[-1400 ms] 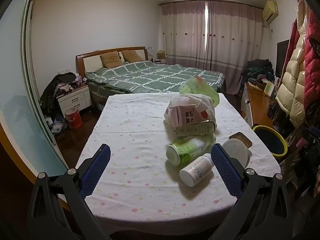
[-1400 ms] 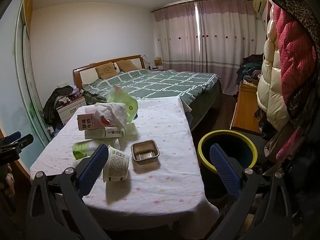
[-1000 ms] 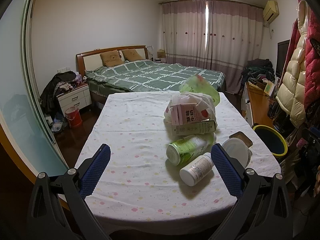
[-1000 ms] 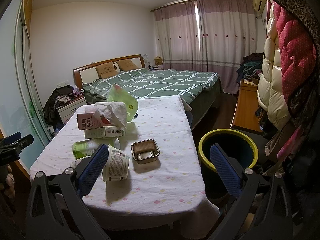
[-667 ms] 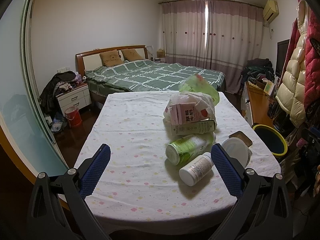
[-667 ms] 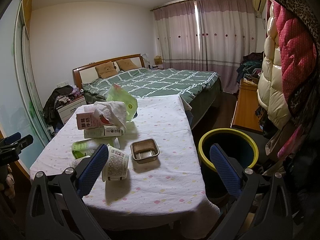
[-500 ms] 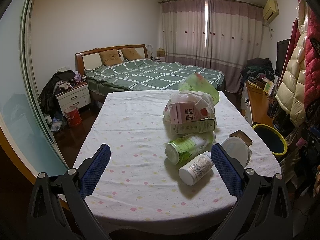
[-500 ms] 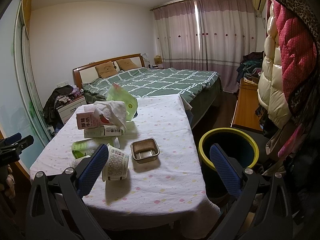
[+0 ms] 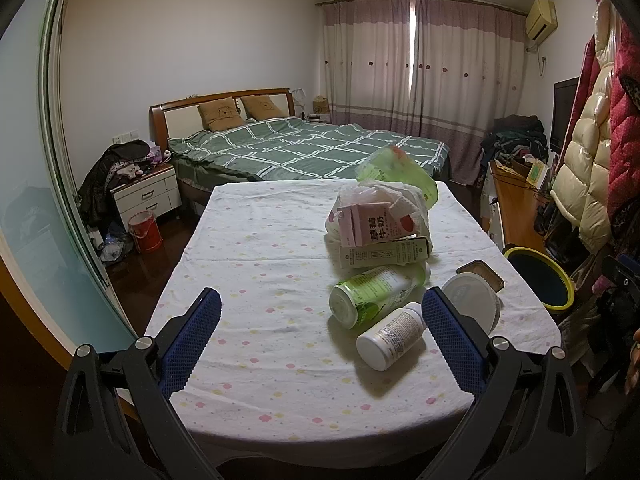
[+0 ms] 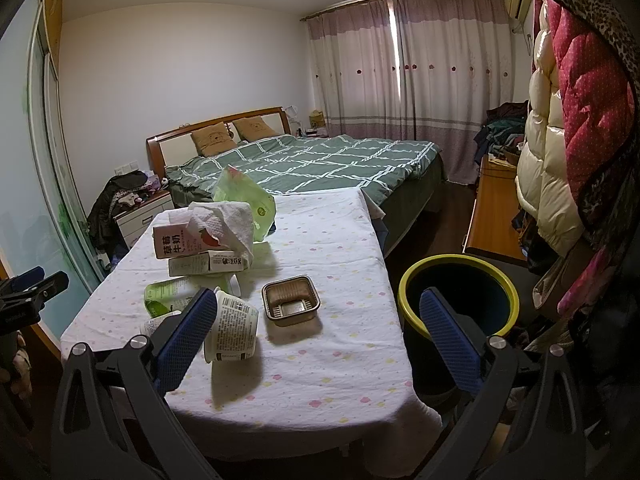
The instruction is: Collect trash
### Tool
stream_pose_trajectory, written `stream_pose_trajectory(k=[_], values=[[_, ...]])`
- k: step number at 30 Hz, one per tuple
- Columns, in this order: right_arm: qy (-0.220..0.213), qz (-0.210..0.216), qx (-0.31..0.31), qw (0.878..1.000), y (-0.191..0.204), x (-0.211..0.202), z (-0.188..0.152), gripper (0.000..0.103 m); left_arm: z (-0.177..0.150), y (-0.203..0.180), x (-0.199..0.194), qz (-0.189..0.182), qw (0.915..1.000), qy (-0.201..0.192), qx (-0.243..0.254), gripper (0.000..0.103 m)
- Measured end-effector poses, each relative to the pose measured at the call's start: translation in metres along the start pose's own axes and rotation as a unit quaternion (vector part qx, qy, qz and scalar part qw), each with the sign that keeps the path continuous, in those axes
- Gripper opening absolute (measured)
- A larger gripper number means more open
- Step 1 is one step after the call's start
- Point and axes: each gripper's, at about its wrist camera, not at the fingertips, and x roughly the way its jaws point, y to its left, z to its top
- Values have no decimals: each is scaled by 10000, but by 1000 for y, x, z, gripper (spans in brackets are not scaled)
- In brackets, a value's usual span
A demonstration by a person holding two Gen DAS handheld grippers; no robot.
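Movement: pretty much nothing shifted since the earlier frames, trash pile sits the same.
Left gripper [image 9: 320,328]: jaws spread wide, holding nothing, hovering over the near table edge.
Right gripper [image 10: 318,322]: also wide open and empty.
Only left view: white pill bottle [image 9: 391,337] lying beside the green bottle [image 9: 370,294], clearly round and smooth.
Only right view: full yellow-rimmed bin [image 10: 458,300] on the floor beside the table [image 10: 332,360], plus the ribbed foil tray [image 10: 291,305] and paper cup [image 10: 232,328] on its side.
Pile: pink milk carton [image 9: 370,229] under crumpled tissue [image 10: 226,220].
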Motion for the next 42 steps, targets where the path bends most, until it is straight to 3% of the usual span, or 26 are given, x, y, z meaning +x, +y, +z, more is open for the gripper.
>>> stream_pose_trajectory(k=[18,23,32,33,35,42], values=[[164,60,28,9998,1,18,0,97,4,-11,14,-101,9999,-97,65,99],[255,188,-78,9995,4,36,6,97,12,-6,33,25,9998,136,117,99],[404,837,-197,9955,25,94,43,96,22,7,65,95,9997,214,-75,99],[424,927,-254,9945,29,103,49,95,24,7,68,89,9998,178,-94,99],[478,1019,-308,9932,34,122,62,83,27,8,76,68,9999,115,-100,99],[647,1248,-769,9871,66,199,118,81,37,7,104,70,9999,106,2,99]])
